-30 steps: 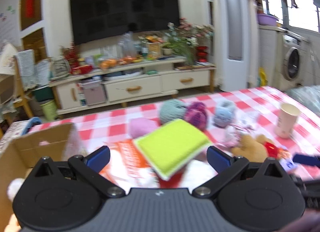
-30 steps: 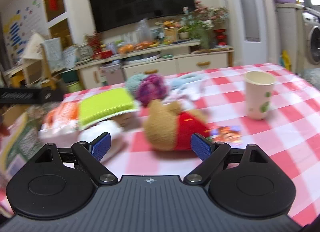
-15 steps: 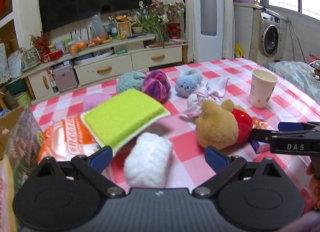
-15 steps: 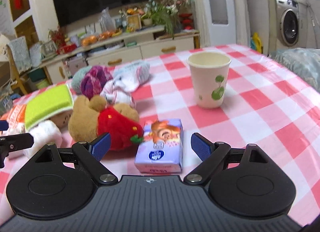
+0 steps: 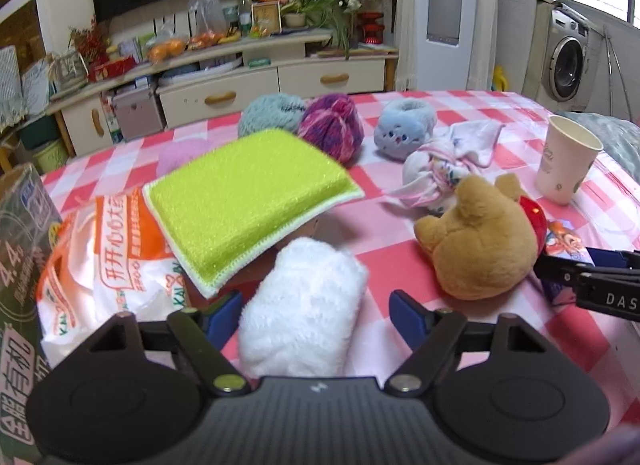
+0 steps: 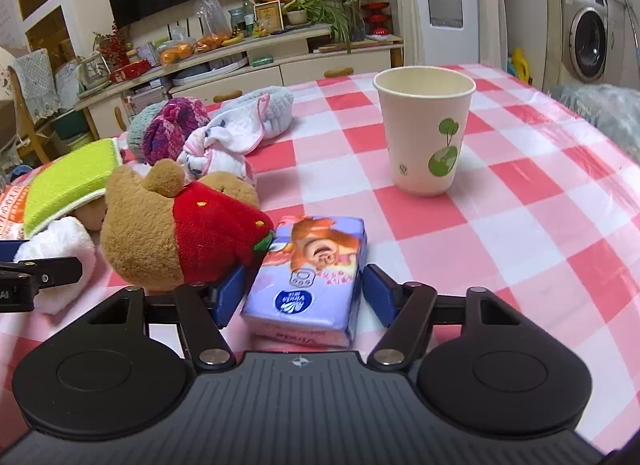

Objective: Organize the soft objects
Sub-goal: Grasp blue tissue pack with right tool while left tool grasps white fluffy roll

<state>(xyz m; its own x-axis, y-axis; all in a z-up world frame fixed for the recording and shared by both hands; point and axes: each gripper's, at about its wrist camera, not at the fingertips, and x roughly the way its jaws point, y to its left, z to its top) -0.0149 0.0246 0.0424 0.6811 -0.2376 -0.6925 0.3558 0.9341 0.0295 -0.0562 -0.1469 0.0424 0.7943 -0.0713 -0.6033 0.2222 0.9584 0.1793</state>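
The left hand-held gripper (image 5: 316,311), jaws apart, straddles the white fluffy roll (image 5: 302,305), whose long axis runs straight ahead between them; the right hand-held gripper (image 6: 298,297), also apart, brackets the tissue pack (image 6: 310,277).

Left wrist view. The left gripper (image 5: 316,311) stands with its blue pads (image 5: 404,311) spread on either side of a white fluffy roll (image 5: 304,305) lying on the red-and-white checked tablecloth (image 5: 400,241) — a gap shows beside the right pad. A lime-green sponge (image 5: 248,201) lies tilted, resting on an orange-and-white plastic pack (image 5: 104,257). A brown plush bear (image 5: 480,241) lies right of the roll; beyond it sit a knotted white cloth (image 5: 440,169), three yarn balls — grey (image 5: 270,115), purple (image 5: 332,127), pale blue (image 5: 404,129) — and a paper cup (image 5: 564,161). The right gripper (image 5: 592,277) enters at the right edge, its opening not discernible.
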